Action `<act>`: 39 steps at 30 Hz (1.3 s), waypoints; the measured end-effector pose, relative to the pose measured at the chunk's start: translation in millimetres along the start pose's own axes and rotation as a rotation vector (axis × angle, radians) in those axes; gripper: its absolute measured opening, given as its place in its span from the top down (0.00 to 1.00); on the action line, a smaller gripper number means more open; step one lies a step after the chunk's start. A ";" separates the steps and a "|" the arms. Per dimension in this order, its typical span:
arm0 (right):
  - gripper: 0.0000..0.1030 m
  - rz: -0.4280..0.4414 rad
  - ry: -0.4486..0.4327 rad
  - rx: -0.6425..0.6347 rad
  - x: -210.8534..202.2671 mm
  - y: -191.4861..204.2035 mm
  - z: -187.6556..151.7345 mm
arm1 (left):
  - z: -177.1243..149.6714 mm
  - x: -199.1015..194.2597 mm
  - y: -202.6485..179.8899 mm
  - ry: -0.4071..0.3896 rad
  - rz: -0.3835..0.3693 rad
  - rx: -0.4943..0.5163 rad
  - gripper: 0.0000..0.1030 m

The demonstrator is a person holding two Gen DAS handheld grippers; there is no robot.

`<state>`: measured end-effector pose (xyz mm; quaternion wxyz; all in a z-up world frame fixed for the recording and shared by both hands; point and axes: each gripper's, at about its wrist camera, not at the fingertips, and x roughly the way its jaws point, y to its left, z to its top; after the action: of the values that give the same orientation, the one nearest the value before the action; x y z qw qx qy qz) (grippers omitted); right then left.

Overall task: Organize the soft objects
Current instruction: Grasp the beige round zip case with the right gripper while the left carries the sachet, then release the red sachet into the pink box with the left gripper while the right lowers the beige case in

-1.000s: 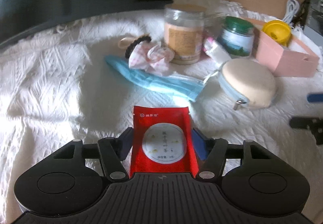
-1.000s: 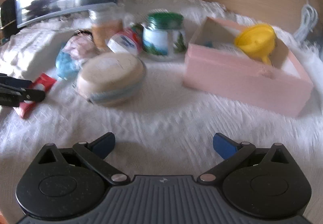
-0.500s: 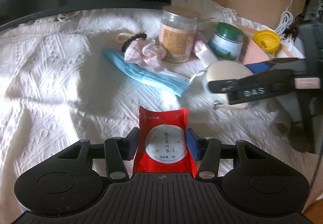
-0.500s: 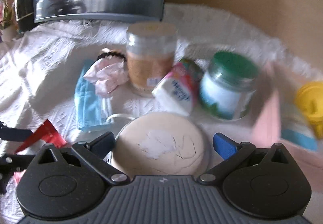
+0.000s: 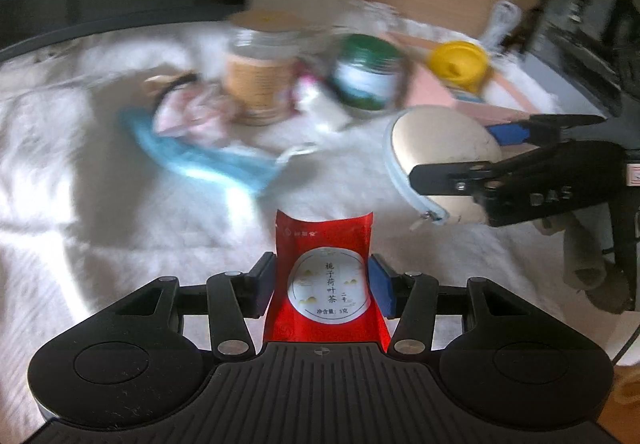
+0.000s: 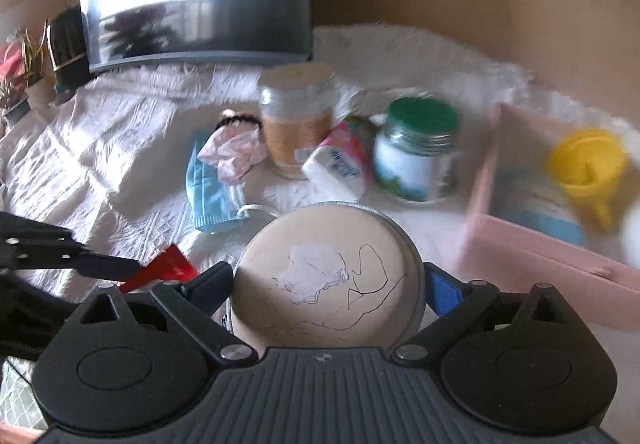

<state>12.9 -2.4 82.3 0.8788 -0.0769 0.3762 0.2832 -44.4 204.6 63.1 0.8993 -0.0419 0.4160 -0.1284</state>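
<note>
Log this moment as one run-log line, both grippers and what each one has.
left hand-held gripper: shut on red tea sachet | right hand-held gripper: fingers around round beige pouch, closure unclear | pink box: not yet loaded

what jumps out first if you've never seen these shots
The bright red tea sachet stands pinched in the left gripper, low in the middle of the left wrist view. In the right wrist view the round beige zip pouch fills the right gripper, whose fingers sit against its two sides. Behind them, a yellow funnel sits in the pink box on the right.
</note>
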 end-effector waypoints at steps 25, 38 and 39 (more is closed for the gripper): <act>0.05 -0.454 -0.072 0.338 -129.6 -100.6 -72.5 | 218.4 137.8 -117.6 -0.129 -0.308 0.012 0.34; 0.05 -0.508 -0.134 0.268 -118.4 -125.7 -29.9 | 225.6 175.8 -105.8 -0.074 -0.324 -0.135 0.35; 0.05 -0.504 -0.158 0.247 -115.1 -128.3 -19.3 | 227.4 176.0 -101.7 -0.060 -0.332 -0.145 0.35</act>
<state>8.2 -166.0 139.8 0.9509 -0.0381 0.3070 0.0133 217.6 52.7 99.7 0.8723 -0.1787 0.3846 -0.2434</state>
